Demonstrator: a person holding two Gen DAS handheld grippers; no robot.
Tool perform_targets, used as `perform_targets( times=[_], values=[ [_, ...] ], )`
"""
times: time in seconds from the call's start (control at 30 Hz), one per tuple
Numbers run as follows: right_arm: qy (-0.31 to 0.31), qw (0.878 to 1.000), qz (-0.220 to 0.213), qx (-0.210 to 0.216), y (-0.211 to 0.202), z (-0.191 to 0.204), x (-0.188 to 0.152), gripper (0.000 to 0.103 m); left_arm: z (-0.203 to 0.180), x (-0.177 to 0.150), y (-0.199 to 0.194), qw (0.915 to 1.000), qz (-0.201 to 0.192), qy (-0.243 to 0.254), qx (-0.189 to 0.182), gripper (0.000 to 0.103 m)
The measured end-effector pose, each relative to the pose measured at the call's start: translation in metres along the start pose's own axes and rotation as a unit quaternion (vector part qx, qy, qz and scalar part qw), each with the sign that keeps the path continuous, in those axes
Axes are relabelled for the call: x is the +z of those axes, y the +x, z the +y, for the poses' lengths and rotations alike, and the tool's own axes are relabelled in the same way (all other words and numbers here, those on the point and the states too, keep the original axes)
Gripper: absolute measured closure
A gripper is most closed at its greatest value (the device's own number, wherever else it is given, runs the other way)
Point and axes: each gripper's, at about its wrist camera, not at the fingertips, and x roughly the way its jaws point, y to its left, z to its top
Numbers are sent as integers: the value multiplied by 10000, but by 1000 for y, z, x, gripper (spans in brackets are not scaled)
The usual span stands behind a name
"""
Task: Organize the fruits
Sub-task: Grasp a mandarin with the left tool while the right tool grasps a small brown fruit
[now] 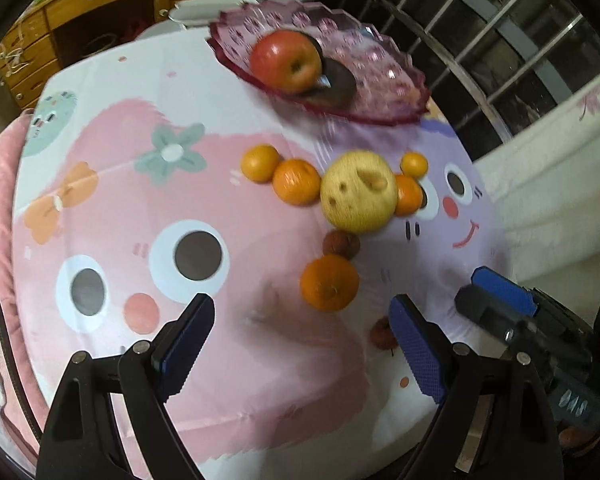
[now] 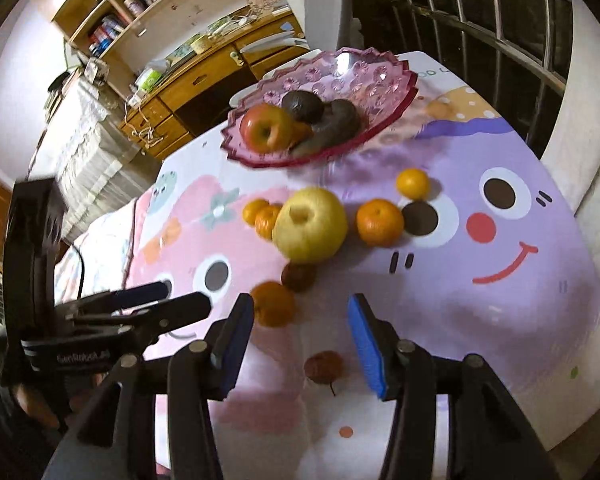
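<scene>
Cartoon tablecloth (image 2: 500, 320), wooden desk (image 2: 204, 80) behind; left tongs (image 1: 304, 344), right tongs (image 2: 300, 344) released.

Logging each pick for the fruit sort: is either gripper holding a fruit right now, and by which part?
Nothing is held. The left gripper and right gripper both have bare fingers; the small reddish fruit lies on the tablecloth untouched.

White lettering runs along the dark body of the left gripper (image 2: 164, 304) in the right wrist view, but it is too blurred to read with any certainty. A few pale letters sit on the tablecloth (image 2: 540, 280) at its far edge, cut off and unclear.
</scene>
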Motion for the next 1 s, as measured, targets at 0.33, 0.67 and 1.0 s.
perform_targets(
  times=[0.33, 0.67, 1.0],
  values=[
    [-1041, 9931, 31, -536, 19, 20, -41, 53, -9, -2, 32, 9998, -15, 211, -42, 18],
    [-1325, 9886, 140, -698, 46, 22, -67, 53, -11, 2, 52, 9988, -154, 298, -348, 25],
    [-1502, 9845, 171, -888, 62, 20, -73, 65, -12, -2, 68, 9980, -242, 311, -486, 52]
  ],
)
